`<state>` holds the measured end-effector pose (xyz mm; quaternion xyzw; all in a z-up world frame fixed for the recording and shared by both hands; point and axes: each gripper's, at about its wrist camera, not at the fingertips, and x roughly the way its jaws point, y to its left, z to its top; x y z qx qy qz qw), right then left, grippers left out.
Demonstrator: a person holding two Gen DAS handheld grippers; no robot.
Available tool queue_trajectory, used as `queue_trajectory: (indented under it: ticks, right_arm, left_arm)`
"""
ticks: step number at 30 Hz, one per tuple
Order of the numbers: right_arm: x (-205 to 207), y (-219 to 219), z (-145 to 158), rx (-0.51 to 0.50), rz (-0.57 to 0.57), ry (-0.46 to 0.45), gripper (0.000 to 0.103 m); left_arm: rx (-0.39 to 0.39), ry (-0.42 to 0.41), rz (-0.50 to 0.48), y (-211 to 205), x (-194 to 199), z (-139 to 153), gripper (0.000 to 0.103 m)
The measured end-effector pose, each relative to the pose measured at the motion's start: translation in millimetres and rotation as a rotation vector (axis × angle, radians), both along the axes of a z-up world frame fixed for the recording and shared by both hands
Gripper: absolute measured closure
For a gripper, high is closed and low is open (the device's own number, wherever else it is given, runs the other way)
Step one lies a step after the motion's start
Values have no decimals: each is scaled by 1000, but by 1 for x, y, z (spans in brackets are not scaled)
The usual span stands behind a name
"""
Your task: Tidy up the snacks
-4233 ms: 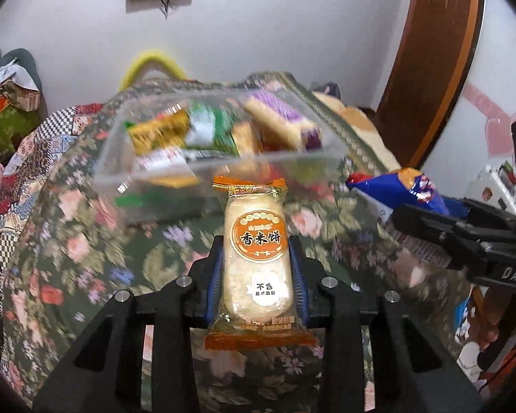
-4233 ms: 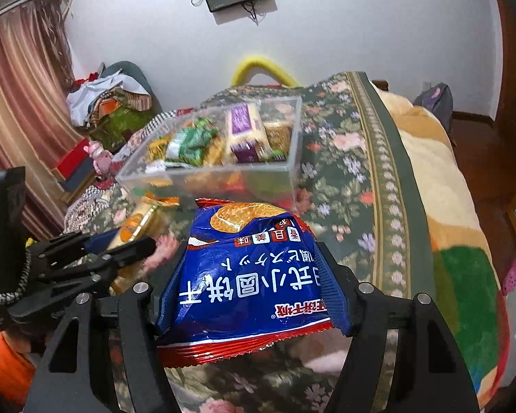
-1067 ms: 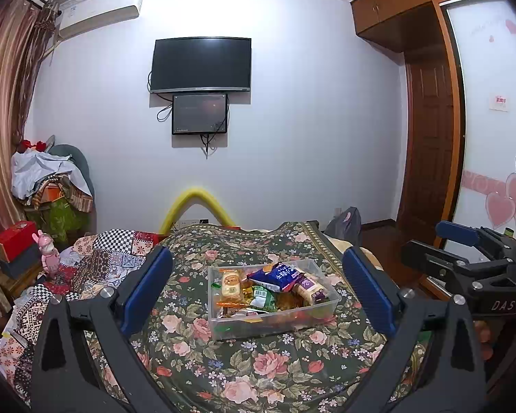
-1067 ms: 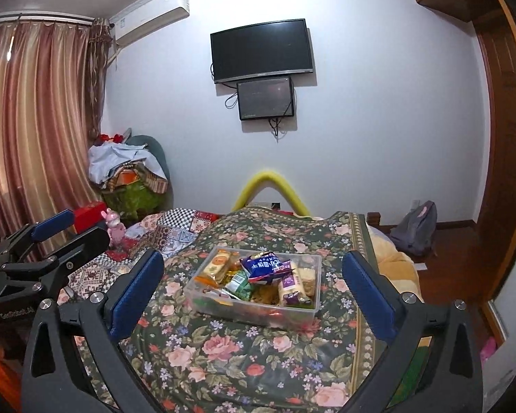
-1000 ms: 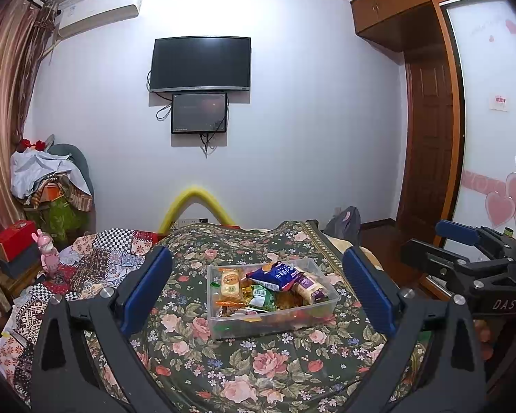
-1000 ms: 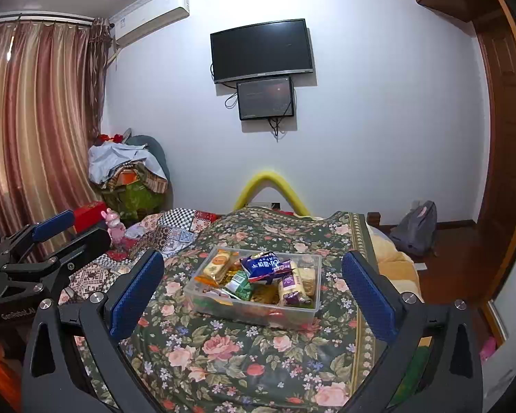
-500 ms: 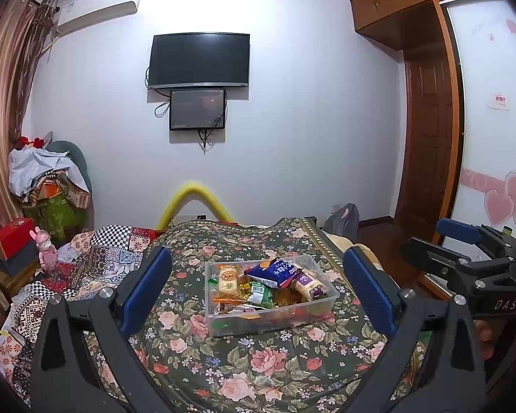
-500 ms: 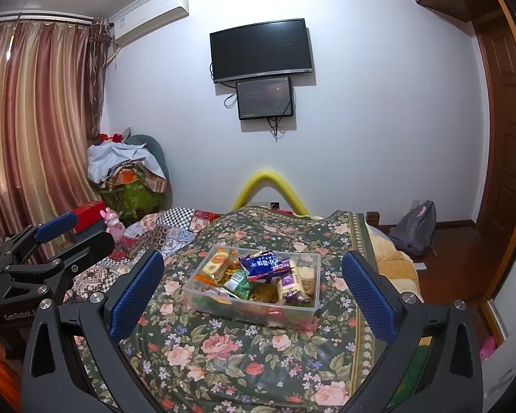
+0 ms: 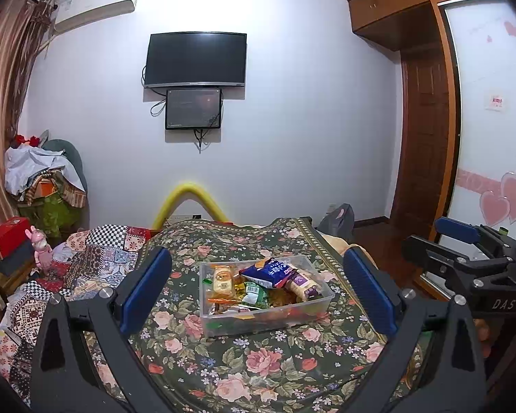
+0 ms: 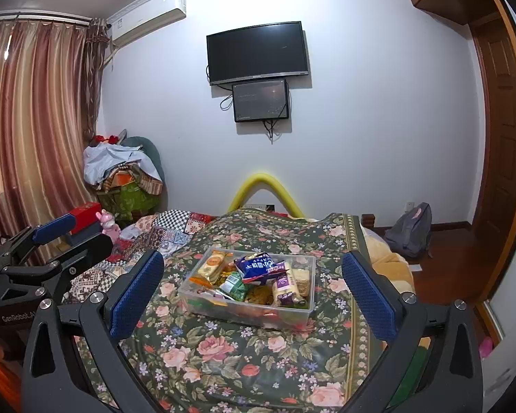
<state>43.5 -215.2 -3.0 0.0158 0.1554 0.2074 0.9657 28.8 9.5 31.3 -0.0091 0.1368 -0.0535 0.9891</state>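
A clear plastic box (image 9: 292,315) (image 10: 220,304) sits on the floral bedspread, filled with several snack packs. On top lie a blue snack bag (image 9: 270,272) (image 10: 256,266), an orange rice-cracker pack (image 9: 222,278) (image 10: 212,263), a purple-labelled pack (image 10: 281,284) and a green pack (image 10: 233,286). My left gripper (image 9: 256,290) is open and empty, held well back from the box. My right gripper (image 10: 252,287) is open and empty too, equally far back. Each gripper shows at the edge of the other's view, the right one (image 9: 464,258) and the left one (image 10: 48,244).
The floral bedspread (image 9: 244,364) covers the bed, with a patchwork quilt (image 9: 96,258) on its left. A yellow foam arch (image 9: 189,199) stands at the far end. A grey backpack (image 10: 409,230) rests on the floor right. Clothes pile (image 10: 120,172) at the left wall.
4.2 s ago each gripper held a pack by the box; both packs now lie in it. Both grippers have opened and drawn far back. In the last second the view barely shifted.
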Motion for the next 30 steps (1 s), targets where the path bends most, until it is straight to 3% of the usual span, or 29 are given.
queue_trajectory:
  ticks: [30]
  right_arm:
    - [1,0,-3,-17,-18,6,0]
  left_arm:
    - [-3,11,-16,1,1,-6,2]
